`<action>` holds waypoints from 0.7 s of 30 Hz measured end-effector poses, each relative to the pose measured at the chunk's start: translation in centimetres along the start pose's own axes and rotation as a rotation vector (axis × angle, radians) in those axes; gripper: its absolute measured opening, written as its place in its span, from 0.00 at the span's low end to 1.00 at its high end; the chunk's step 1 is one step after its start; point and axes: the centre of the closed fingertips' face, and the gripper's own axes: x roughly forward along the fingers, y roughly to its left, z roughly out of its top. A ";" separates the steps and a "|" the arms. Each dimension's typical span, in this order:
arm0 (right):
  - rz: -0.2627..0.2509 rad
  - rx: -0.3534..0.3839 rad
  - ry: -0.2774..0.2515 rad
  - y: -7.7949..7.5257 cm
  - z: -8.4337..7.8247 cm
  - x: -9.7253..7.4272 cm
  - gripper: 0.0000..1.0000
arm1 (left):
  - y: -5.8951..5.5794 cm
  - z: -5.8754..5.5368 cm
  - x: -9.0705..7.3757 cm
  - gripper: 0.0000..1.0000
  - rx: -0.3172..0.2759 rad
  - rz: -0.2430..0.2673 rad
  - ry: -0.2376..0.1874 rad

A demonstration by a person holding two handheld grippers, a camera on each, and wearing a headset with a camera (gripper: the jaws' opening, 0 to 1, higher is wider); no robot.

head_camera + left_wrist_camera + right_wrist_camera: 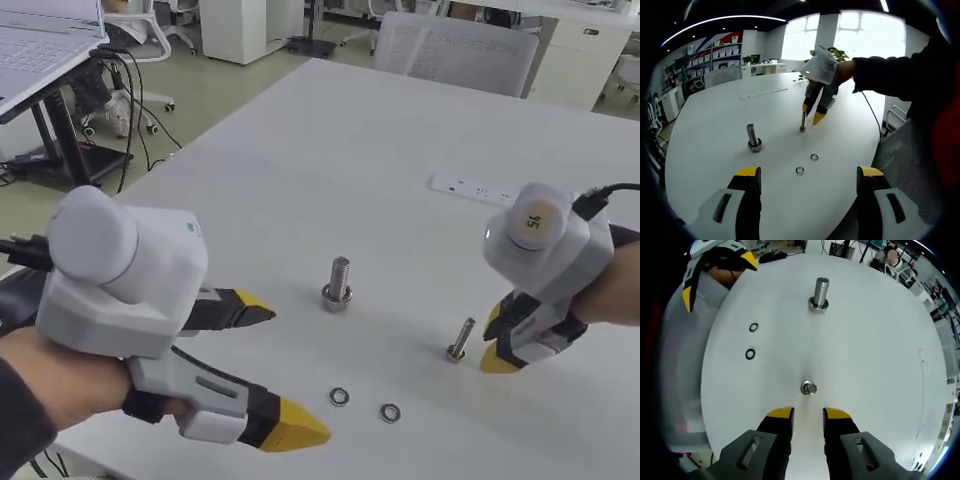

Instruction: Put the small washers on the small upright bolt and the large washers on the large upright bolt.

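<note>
**WASHER SORT: 2 loose rings, none picked up yet**

**Surface:** white matte desk (400,130), wide, mostly bare.

**Item 1:** large silver threaded upright bolt (340,275), mid-desk, standing on a wider base. Cannot tell if a washer already sits at that base.

**Item 2:** small silver upright bolt (461,340), right of item 1 and well apart from it, leaning slightly.

**Items 3–4:** silver ring washer (339,397) and second silver ring washer (390,412). Both lie flat, near each other but not touching, toward the near desk edge. They look alike in size, prob. the small kind.

**Left tongs** (285,370): yellow tips spread wide, nothing held, hovering just left of the washers.

**Right tongs** (493,345): gap narrow, nothing in it. Tips are just beside the small bolt, and the right gripper view puts the bolt ahead of the tips, not between them.

**Step (judged):** neither loose ring is on a bolt, so the first pick is pending. The left tongs are best placed for it.

**Next move needs:**
- Come down over a thin flat ring and nip its rim.
- Lift it and centre the hole over the small bolt's top, then let go.
- A ring on a smooth desk may skid rather than lift.

**Edges/room:**
- The near edge is close to the rings, so a nudged one could go off.
- There is open desk beyond the bolts.
- White power strip (475,188) lies far back right, well apart.
- The right tongs sit close enough to tip the small bolt.
</note>
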 end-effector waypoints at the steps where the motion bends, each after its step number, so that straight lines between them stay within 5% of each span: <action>1: 0.001 0.002 0.001 0.1 -0.1 0.0 0.25 | 0.0 0.0 0.0 0.78 0.000 0.000 -0.001; 21: 0.024 -0.007 -0.017 4.1 -0.1 -0.4 0.25 | -0.2 0.4 -0.1 0.78 0.015 -0.005 -0.016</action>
